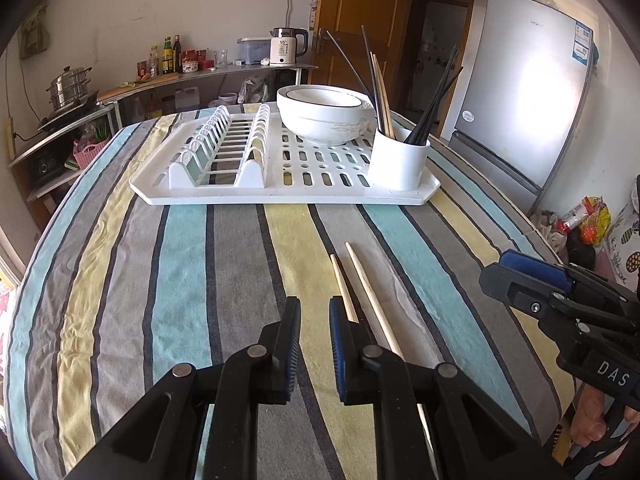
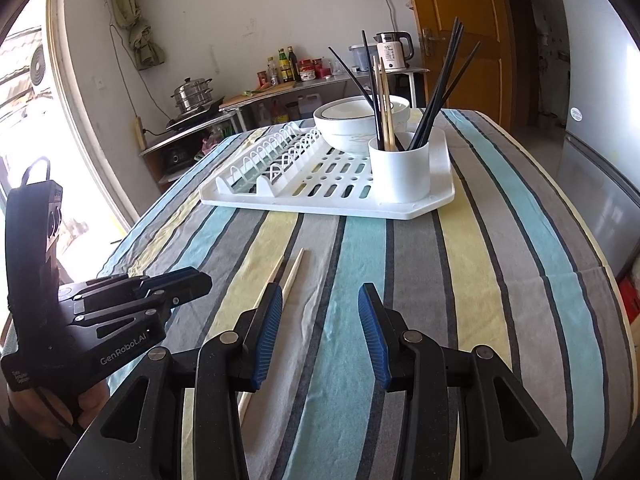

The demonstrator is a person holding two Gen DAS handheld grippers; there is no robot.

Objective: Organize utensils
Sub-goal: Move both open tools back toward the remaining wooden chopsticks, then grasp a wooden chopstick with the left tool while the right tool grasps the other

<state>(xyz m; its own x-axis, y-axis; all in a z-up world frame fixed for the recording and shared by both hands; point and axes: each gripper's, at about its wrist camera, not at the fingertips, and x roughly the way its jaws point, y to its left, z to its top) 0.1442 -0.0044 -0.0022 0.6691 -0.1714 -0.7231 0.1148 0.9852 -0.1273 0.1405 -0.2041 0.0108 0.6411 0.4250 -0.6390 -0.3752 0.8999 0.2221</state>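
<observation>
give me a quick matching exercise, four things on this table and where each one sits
Things:
1. wooden chopsticks
2. white cup
3. bowls
4. drying rack

Places:
A. on the rack's near right corner
B. loose on the striped cloth
C. on the rack behind the cup
D. on the cloth across the table's far side

Pairs: 1-B, 2-A, 3-C, 4-D

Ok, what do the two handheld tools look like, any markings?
Both are matte black plastic with silver pivot pins and ribbed blue pads. The left tool reads "GenRobot.AI" in white on its body; the right tool shows white letters "DAS". A black camera block with a loop sits behind the left one. No sleeves or cables visible.
</observation>
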